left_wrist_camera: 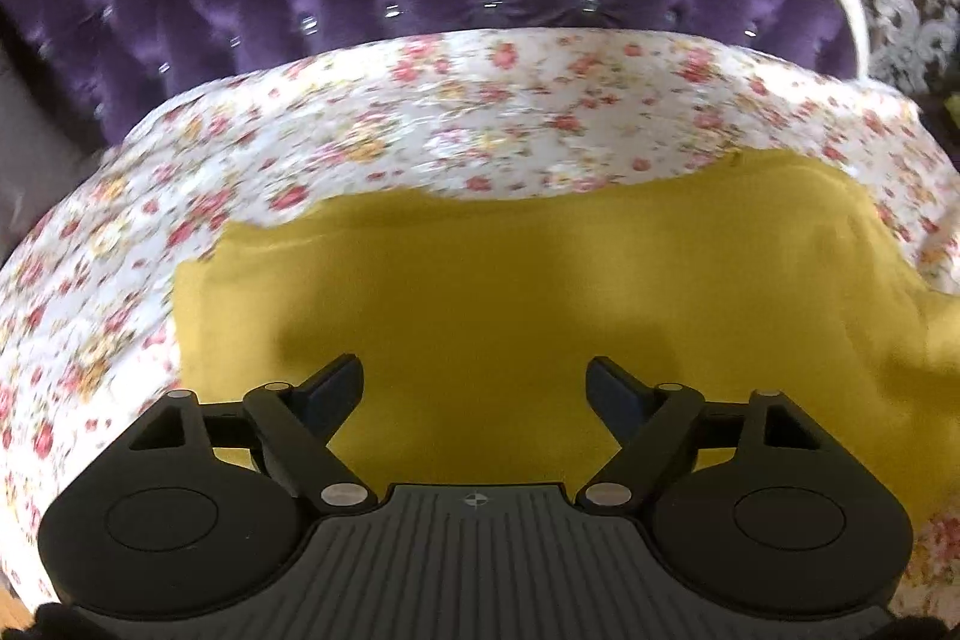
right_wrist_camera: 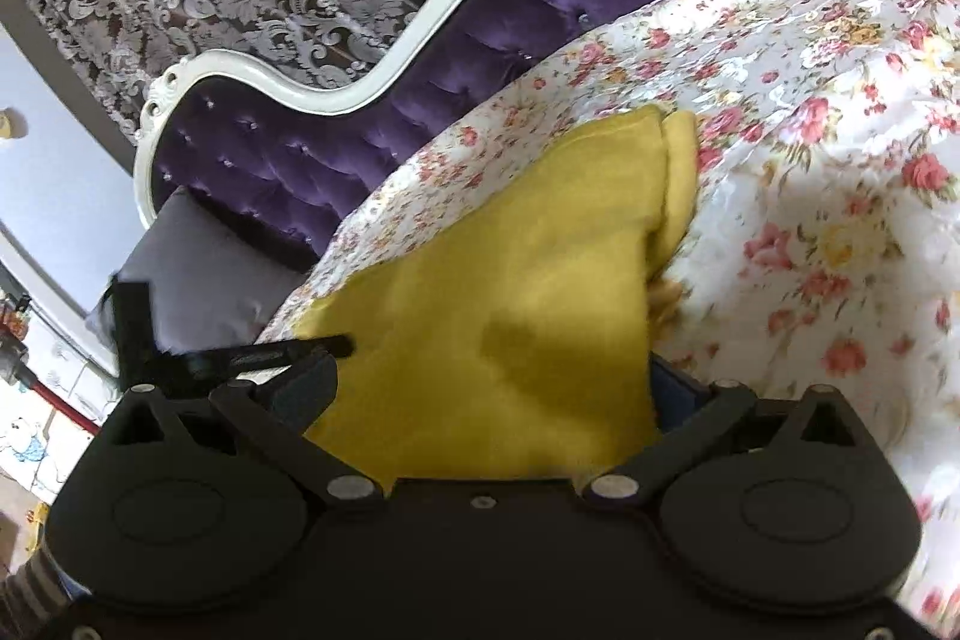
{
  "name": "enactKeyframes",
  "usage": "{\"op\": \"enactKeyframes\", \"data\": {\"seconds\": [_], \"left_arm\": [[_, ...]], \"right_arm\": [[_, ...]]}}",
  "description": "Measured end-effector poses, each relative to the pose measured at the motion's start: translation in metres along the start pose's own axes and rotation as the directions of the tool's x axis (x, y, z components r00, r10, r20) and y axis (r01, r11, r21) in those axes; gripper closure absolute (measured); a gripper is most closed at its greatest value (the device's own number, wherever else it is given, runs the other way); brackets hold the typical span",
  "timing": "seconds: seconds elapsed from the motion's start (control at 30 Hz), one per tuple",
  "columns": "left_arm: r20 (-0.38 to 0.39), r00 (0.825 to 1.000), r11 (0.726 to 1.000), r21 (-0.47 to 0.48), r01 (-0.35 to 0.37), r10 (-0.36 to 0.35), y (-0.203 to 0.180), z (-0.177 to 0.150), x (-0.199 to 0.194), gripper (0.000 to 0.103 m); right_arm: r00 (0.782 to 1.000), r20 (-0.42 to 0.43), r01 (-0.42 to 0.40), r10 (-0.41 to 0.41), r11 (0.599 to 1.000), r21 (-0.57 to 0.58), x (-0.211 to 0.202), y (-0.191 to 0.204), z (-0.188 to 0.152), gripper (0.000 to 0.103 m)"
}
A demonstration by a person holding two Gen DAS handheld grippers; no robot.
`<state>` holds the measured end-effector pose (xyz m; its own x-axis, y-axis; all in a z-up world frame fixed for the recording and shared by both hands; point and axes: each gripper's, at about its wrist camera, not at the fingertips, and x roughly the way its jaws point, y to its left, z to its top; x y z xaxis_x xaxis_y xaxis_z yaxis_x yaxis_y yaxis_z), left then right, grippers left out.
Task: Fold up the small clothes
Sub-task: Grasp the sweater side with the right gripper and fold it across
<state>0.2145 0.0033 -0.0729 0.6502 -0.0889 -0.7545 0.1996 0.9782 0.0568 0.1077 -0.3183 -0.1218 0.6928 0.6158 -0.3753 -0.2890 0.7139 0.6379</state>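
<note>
Hovering over the yellow garment (left_wrist_camera: 480, 280), the left gripper (left_wrist_camera: 474, 376) has its jaws spread wide, with nothing between them but the cloth lying below; the pads press on nothing. The garment lies flat on the floral bedsheet (left_wrist_camera: 300, 142), near the purple tufted headboard (left_wrist_camera: 240, 10). The right gripper (right_wrist_camera: 498, 388) also stands wide apart, with yellow cloth filling the gap between its fingers (the right-hand finger sits half hidden behind the cloth's edge), so I cannot tell whether it grips the fabric.
</note>
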Motion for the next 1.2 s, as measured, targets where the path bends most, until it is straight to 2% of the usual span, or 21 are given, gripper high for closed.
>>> {"op": "enactKeyframes", "data": {"seconds": [0.13, 0.23, 0.3, 0.5, 0.6, 0.63, 0.7, 0.73, 0.77, 0.8, 0.9, 1.0, 1.2], "left_arm": [[-0.013, 0.999, 0.999, 0.044, 0.032, -0.032, -0.018, 0.004, 0.006, 0.022], [-0.022, 0.999, 0.998, 0.062, 0.033, -0.032, -0.026, 0.006, 0.009, 0.022], [-0.026, 0.999, 0.997, 0.068, 0.032, -0.03, -0.031, 0.007, 0.011, 0.022], [-0.059, 0.998, 0.998, 0.057, 0.032, -0.029, -0.038, 0.02, 0.026, 0.022], [-0.09, 0.994, 0.998, 0.02, 0.056, -0.054, -0.037, 0.025, 0.037, 0.022], [-0.097, 0.994, 0.998, 0.008, 0.056, -0.055, -0.037, 0.025, 0.04, 0.021], [-0.094, 0.995, 0.999, 0.016, 0.048, -0.046, -0.04, 0.025, 0.042, 0.021], [-0.093, 0.995, 0.998, 0.032, 0.046, -0.043, -0.042, 0.026, 0.042, 0.021], [-0.093, 0.995, 0.998, 0.039, 0.049, -0.045, -0.042, 0.028, 0.041, 0.021], [-0.094, 0.994, 0.998, 0.032, 0.057, -0.054, -0.039, 0.029, 0.04, 0.025], [-0.073, 0.993, 0.995, -0.044, 0.089, -0.092, -0.021, 0.033, 0.029, 0.036], [-0.043, 0.993, 0.988, -0.112, 0.107, -0.112, 0.006, 0.03, 0.012, 0.036], [-0.04, 0.997, 0.989, -0.133, 0.062, -0.068, 0.057, 0.009, -0.01, 0.036]], "right_arm": [[0.999, 0.006, -0.052, 0.052, 0.998, 0.037, -0.003, -0.001, -0.009, 0.0], [0.999, 0.006, -0.041, 0.041, 0.998, 0.05, 0.009, -0.009, -0.006, 0.0], [0.998, 0.022, -0.063, 0.061, 0.996, 0.07, 0.016, -0.015, -0.001, 0.0], [0.994, 0.054, -0.098, 0.093, 0.991, 0.094, 0.039, -0.024, 0.017, 0.0], [0.993, 0.052, -0.113, 0.107, 0.986, 0.123, 0.046, -0.029, 0.022, 0.001], [0.993, 0.043, -0.117, 0.112, 0.984, 0.136, 0.048, -0.029, 0.023, 0.003], [0.995, 0.027, -0.101, 0.098, 0.983, 0.15, 0.051, -0.028, 0.024, 0.034], [0.999, 0.019, -0.051, 0.049, 0.99, 0.132, 0.051, -0.025, 0.024, 0.043], [1.0, 0.017, -0.01, 0.008, 0.994, 0.104, 0.051, -0.021, 0.025, 0.067], [1.0, 0.014, 0.014, -0.016, 0.995, 0.096, 0.051, -0.02, 0.026, 0.079], [0.998, 0.02, 0.054, -0.056, 0.996, 0.07, 0.047, -0.009, 0.029, 0.079], [0.995, 0.019, 0.095, -0.095, 0.995, 0.016, 0.047, 0.009, 0.035, 0.079], [0.992, -0.008, 0.126, -0.129, 0.981, -0.144, 0.064, 0.063, 0.047, 0.079]]}}
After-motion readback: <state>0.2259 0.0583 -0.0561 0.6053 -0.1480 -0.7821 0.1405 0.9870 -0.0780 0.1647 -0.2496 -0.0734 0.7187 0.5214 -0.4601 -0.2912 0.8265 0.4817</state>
